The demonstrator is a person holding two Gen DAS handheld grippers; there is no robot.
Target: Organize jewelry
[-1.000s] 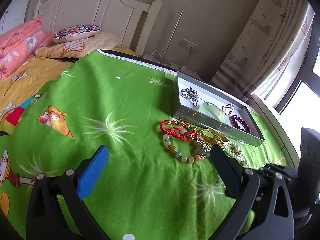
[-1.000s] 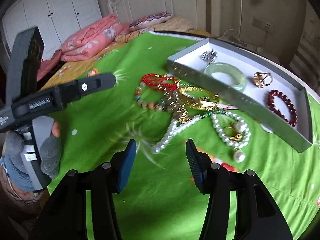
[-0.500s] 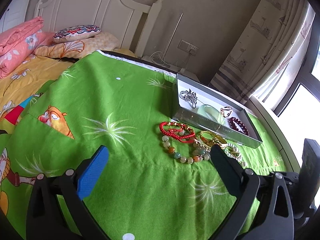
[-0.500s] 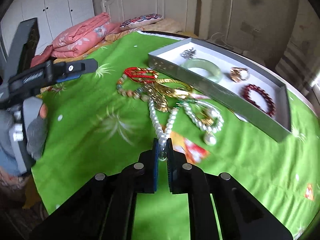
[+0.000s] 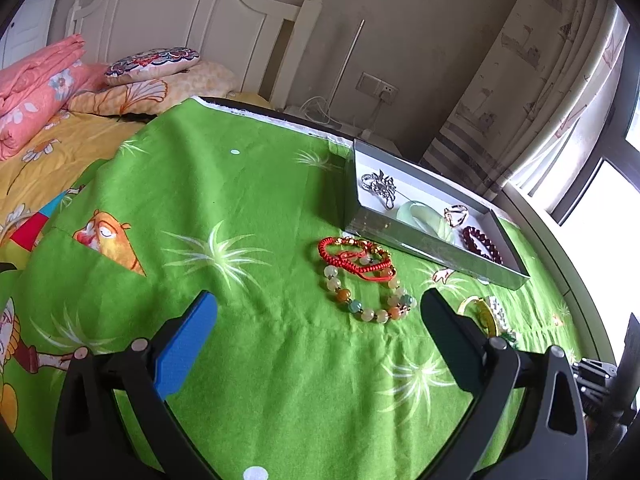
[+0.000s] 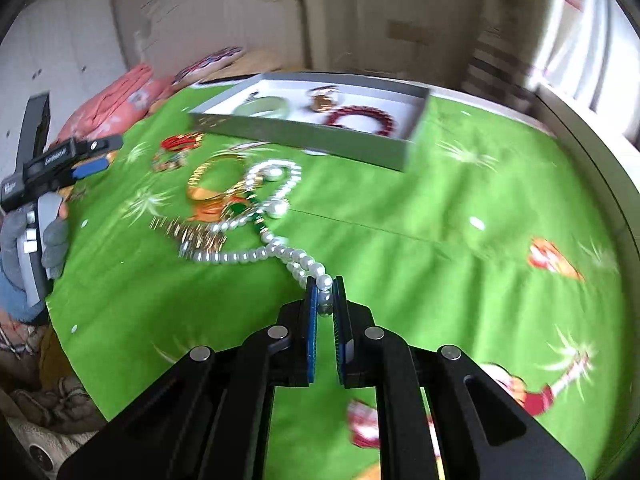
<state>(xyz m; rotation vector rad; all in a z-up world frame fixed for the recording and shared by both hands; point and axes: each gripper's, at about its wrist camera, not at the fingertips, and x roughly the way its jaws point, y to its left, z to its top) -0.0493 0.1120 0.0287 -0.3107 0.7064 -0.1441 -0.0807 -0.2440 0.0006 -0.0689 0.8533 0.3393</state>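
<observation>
My right gripper (image 6: 325,294) is shut on the end of a white pearl necklace (image 6: 256,254), which trails back over the green cloth, tangled with a gold bangle (image 6: 208,180) and a gold chain. A grey jewelry tray (image 6: 316,136) holds a jade bangle (image 6: 262,106), a gold ring and a dark red bead bracelet (image 6: 360,118). My left gripper (image 5: 316,312) is open and empty above the cloth, near a red cord bracelet (image 5: 352,254) and a multicolour bead bracelet (image 5: 368,300). The tray (image 5: 420,242) shows at the right in the left wrist view, with a silver brooch (image 5: 380,186) inside.
The green cartoon cloth (image 5: 240,220) covers a round table beside a bed with pink bedding (image 5: 36,88) and pillows. A curtain and a window (image 5: 592,184) are at the right. The table's rim (image 6: 588,152) curves along the right.
My right gripper closed on the pearl necklace's end and has pulled it to the right, dragging the gold pieces away from the pile. The left gripper stays open and nearly still.
</observation>
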